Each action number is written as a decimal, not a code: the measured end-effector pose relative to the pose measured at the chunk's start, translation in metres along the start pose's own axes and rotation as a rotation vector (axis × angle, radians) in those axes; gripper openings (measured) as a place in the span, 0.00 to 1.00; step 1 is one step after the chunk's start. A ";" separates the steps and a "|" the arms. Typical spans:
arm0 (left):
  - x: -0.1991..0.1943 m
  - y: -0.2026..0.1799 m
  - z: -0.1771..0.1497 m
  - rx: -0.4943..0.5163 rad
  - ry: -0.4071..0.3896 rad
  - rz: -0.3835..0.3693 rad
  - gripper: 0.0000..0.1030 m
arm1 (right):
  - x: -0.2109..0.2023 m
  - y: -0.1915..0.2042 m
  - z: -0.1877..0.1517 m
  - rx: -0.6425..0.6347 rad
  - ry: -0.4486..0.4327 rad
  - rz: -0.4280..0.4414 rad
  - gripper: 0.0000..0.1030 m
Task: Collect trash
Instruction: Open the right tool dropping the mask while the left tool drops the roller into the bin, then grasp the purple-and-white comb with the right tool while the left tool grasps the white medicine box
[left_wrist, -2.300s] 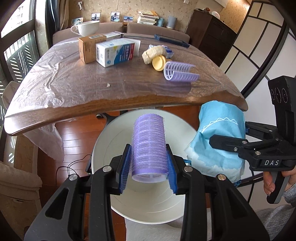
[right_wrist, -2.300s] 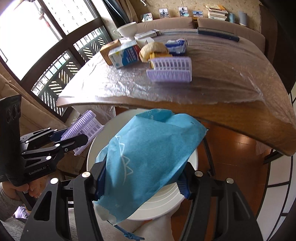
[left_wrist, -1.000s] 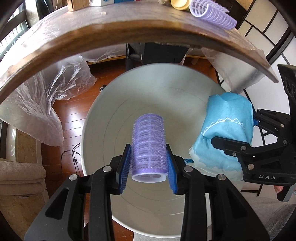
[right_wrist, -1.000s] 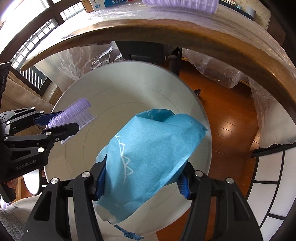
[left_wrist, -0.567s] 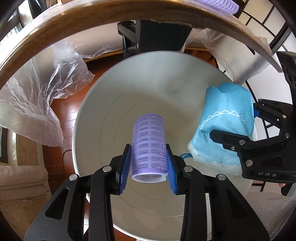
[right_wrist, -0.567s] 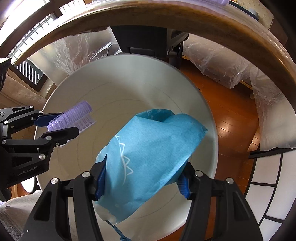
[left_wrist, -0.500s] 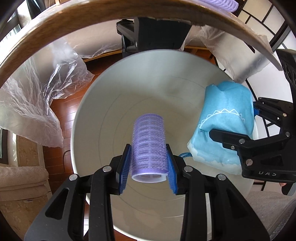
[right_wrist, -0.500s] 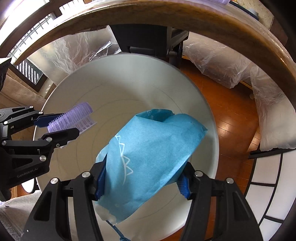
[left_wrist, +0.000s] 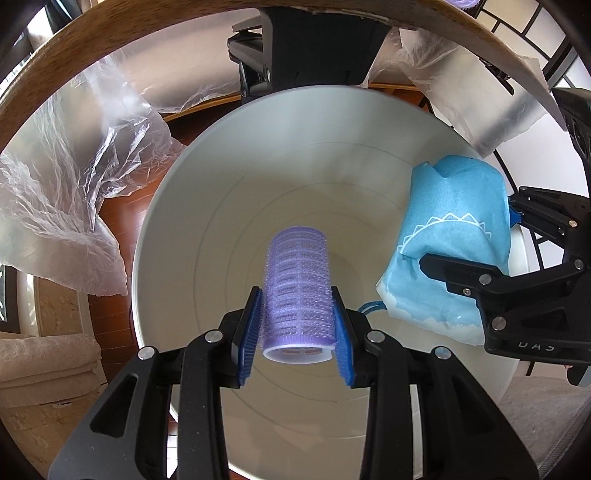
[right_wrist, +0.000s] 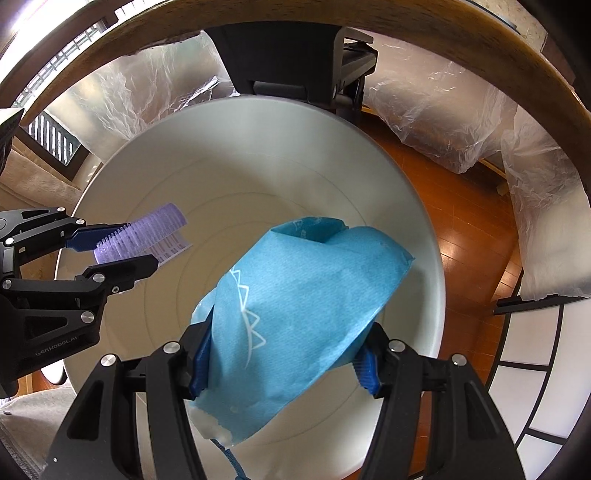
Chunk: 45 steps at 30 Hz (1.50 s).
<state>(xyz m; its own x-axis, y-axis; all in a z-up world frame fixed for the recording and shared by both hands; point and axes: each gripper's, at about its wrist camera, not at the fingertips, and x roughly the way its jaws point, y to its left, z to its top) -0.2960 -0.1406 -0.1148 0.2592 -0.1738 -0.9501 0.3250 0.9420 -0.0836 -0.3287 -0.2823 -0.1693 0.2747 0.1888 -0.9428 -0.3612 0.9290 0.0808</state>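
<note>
Both pieces of trash hang over the mouth of the white bin (left_wrist: 177, 206), so the step in hand looks like the drop itself. The left gripper (left_wrist: 297, 325) pinches a purple hair roller (left_wrist: 297, 288) between its blue pads, the roller's axis running forward along the fingers, well inside the bin's rim and roughly above its centre. The right gripper (right_wrist: 284, 365) is clamped on a blue paper bag (right_wrist: 303, 295) with a white zigzag print; the bag bulges out ahead of the fingers, and a thin blue cord dangles from its near end. In the left wrist view the bag sits toward the right side of the bin, just inside the rim.

The bin appears empty: its pale floor and stepped walls show bare below both items, with nothing lying inside that can be made out.

The next move probably calls for little more than spreading each gripper so the items fall straight down. The roller's bristly surface may cling to the ridged pads, and the bag's cord could snag a finger, so a clean wide release matters.

Beyond the bin, the curved wooden edge of the tabletop (left_wrist: 110, 48) arches overhead, with clear plastic sheeting (left_wrist: 74, 177) hanging from it toward the wooden floor (right_wrist: 469, 221).
</note>
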 end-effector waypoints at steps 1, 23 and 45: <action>0.000 0.000 0.000 -0.001 0.001 -0.001 0.36 | 0.000 0.000 0.000 0.000 0.000 0.000 0.58; -0.012 0.004 -0.004 -0.022 -0.030 0.025 0.60 | -0.021 -0.013 0.000 0.044 -0.053 -0.021 0.80; -0.178 0.035 0.067 -0.041 -0.552 0.198 0.99 | -0.167 -0.014 0.058 0.035 -0.533 -0.136 0.96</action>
<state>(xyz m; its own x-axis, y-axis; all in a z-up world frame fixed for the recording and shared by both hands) -0.2700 -0.0959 0.0714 0.7499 -0.1067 -0.6529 0.1893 0.9802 0.0573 -0.3179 -0.3085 0.0063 0.7333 0.1928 -0.6520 -0.2635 0.9646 -0.0111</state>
